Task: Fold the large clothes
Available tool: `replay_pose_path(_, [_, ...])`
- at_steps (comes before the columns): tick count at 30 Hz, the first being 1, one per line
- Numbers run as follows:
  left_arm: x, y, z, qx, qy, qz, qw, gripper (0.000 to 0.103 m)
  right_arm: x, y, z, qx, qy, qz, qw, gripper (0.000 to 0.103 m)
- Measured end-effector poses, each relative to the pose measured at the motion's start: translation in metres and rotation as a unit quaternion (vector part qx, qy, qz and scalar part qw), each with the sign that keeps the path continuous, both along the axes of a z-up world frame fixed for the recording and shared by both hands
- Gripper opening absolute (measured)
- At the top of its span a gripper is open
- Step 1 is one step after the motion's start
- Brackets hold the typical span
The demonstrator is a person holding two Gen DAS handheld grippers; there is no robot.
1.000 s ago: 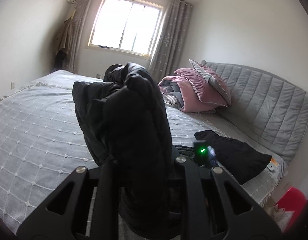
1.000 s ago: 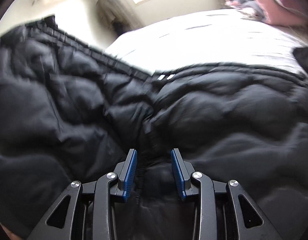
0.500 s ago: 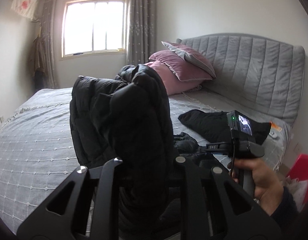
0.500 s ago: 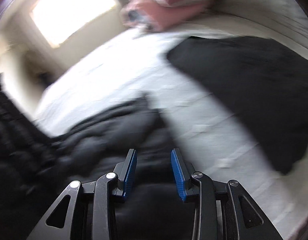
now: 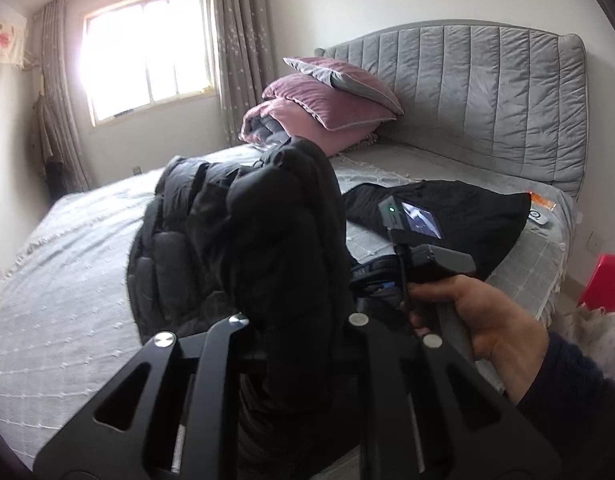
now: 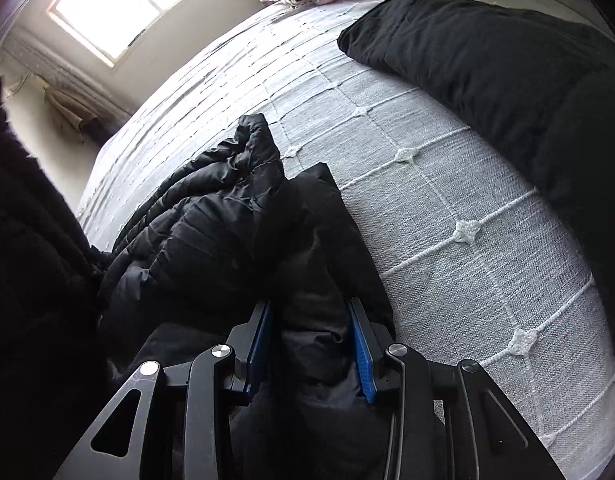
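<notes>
Black quilted puffer jacket [image 5: 243, 232], bunched and puffy, hangs above the near part of the grey bed [image 5: 67, 280]. Left gripper [image 5: 295, 344] clamps one thick fold; right gripper [image 6: 313, 344], its blue fingers [image 6: 361, 344] opening, straddles another fold. A second black garment [image 6: 487, 60] lies far right.
</notes>
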State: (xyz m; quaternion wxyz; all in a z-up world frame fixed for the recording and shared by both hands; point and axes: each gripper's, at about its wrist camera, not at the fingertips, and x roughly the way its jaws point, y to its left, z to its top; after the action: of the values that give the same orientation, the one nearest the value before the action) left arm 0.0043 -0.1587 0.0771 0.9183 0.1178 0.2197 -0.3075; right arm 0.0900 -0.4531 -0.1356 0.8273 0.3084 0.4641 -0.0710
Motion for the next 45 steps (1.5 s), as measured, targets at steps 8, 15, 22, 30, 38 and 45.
replay_pose_path(8, [0.015, -0.058, -0.051, -0.009, 0.125, -0.042, 0.9913, 0.026, -0.034, -0.039, 0.013, 0.013, -0.016, -0.093, 0.995, 0.068])
replay_pose_path(15, [0.006, -0.075, -0.078, -0.010, 0.157, -0.055, 0.9860, 0.036, -0.062, -0.061, 0.010, 0.050, -0.028, -0.139, 0.989, 0.071])
replay_pose_path(22, [-0.003, -0.064, -0.066, -0.044, 0.185, -0.094, 0.9772, 0.058, -0.082, -0.066, 0.037, 0.075, -0.093, -0.143, 0.982, 0.071])
replay_pose_path(30, [-0.015, -0.036, -0.040, -0.034, 0.168, -0.084, 0.9816, 0.065, -0.087, -0.037, 0.081, 0.008, -0.165, -0.073, 0.984, 0.072])
replay_pose_path(38, [0.013, 0.016, -0.033, -0.024, 0.167, -0.018, 0.9855, 0.065, -0.074, 0.026, 0.115, -0.032, -0.216, 0.053, 0.974, 0.072])
replay_pose_path(45, [0.077, 0.105, -0.056, -0.102, 0.217, 0.089, 0.9667, 0.073, -0.044, 0.065, 0.091, -0.082, -0.138, 0.115, 0.980, 0.075])
